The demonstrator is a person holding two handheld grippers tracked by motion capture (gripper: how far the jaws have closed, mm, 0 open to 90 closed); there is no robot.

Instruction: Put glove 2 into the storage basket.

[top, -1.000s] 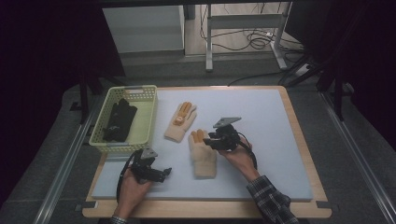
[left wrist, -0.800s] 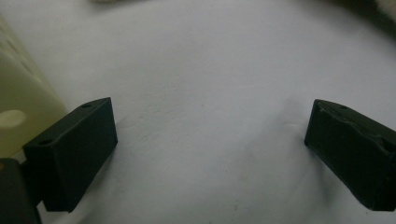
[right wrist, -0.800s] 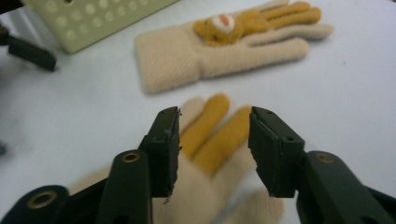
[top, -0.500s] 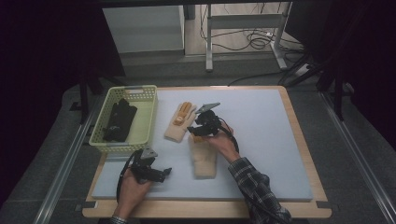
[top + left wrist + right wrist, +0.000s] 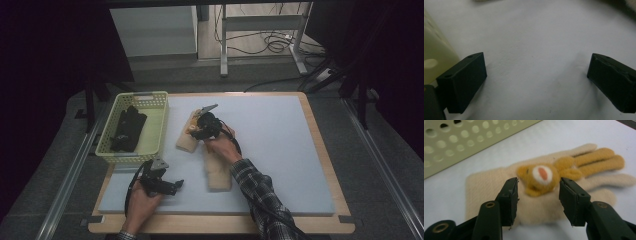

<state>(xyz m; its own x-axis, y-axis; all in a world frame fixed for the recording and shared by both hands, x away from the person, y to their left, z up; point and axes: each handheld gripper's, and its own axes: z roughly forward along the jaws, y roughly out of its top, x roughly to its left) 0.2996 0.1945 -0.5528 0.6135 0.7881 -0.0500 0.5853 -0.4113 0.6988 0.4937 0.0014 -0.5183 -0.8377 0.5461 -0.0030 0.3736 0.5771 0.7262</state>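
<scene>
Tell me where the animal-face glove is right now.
In the high view the animal-face glove lies on the mat just right of the basket, under the open right gripper; the second glove lies nearer the person.

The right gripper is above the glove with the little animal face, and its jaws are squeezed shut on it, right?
Not quite. The right gripper is above the glove with the animal face, but its jaws stand open on either side of the face, having just been opening, not squeezing it. The right gripper view shows this.
</scene>
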